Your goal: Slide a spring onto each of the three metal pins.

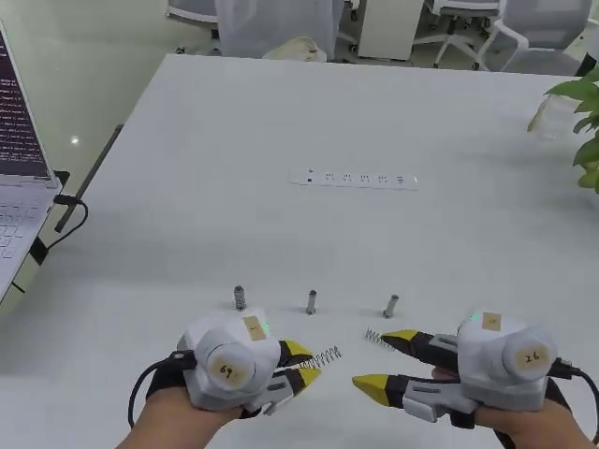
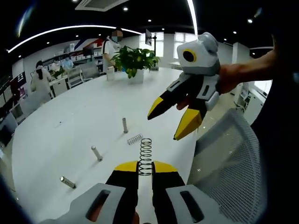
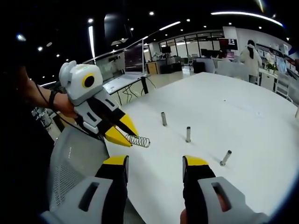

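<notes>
Three short metal pins stand in a row on the white table: left pin (image 1: 240,297), middle pin (image 1: 312,301), right pin (image 1: 390,306). The left pin (image 2: 67,182) looks ribbed, as if a spring sits on it. My left gripper (image 1: 307,363) (image 2: 145,165) is shut on one end of a spring (image 1: 324,355) (image 2: 145,154) that sticks out past its yellow tips. My right gripper (image 1: 374,359) (image 3: 155,162) faces it, open and holding nothing. A loose spring (image 1: 375,337) (image 2: 135,138) lies on the table by the right gripper's upper tip, in front of the right pin.
A laptop (image 1: 14,178) with a cable sits at the table's left edge. A white power strip (image 1: 360,178) lies mid-table and a plant (image 1: 580,122) stands at the far right. A grey mesh chair (image 2: 233,158) is below the near edge. People stand in the background.
</notes>
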{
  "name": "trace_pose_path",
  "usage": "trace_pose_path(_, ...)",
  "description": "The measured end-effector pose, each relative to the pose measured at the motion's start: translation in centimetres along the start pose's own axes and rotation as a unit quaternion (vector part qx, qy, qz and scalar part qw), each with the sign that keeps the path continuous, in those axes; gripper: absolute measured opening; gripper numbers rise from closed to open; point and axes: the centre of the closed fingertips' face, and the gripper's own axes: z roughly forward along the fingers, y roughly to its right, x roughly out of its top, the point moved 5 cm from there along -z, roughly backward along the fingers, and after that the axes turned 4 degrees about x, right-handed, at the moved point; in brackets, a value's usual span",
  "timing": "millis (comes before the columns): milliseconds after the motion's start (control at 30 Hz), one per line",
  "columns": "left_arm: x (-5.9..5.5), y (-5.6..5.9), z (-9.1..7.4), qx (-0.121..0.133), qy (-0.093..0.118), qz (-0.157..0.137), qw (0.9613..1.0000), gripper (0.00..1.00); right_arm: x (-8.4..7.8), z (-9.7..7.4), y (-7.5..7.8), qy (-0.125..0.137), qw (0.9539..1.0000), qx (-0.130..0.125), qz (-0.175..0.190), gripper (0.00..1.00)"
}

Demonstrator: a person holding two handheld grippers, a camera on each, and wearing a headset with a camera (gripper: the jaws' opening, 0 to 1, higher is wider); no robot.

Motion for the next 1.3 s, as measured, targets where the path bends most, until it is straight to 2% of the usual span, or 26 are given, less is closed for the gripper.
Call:
trace_pose_path(600,1.4,2.5,0.3,-0.045,0.010,0.039,0.9982,0.02,-0.1,0.8,-1.9,-0.006,0.9977,0.068,0.003,0.30)
trace_pose_path(667,1.4,2.7,0.4,-0.049,0.007,0.049,0.9976,0.02,-0.2,0.8,-2.1,-0.006,0.9971,0.076,0.004,0.26)
trace_pose_path(733,1.3,2.9,0.4,-0.058,0.005,0.054,0.9969,0.02,-0.4,0.7,-2.5,-0.002,0.9960,0.088,0.012,0.18)
trace_pose_path(933,1.1,3.2,0.3,-0.068,0.001,0.064,0.9956,0.02,-0.5,0.4,-2.6,0.007,0.9944,0.100,0.031,0.14)
trace_pose_path(1233,1.1,3.7,0.5,-0.081,-0.002,0.079,0.9935,0.02,-0.9,0.0,-2.8,-0.004,0.9934,0.110,0.032,0.14)
trace_pose_path(1300,0.9,3.7,0.6,-0.083,-0.009,0.094,0.9920,0.02,-0.7,-0.1,-2.9,0.000,0.9927,0.116,0.035,0.11)
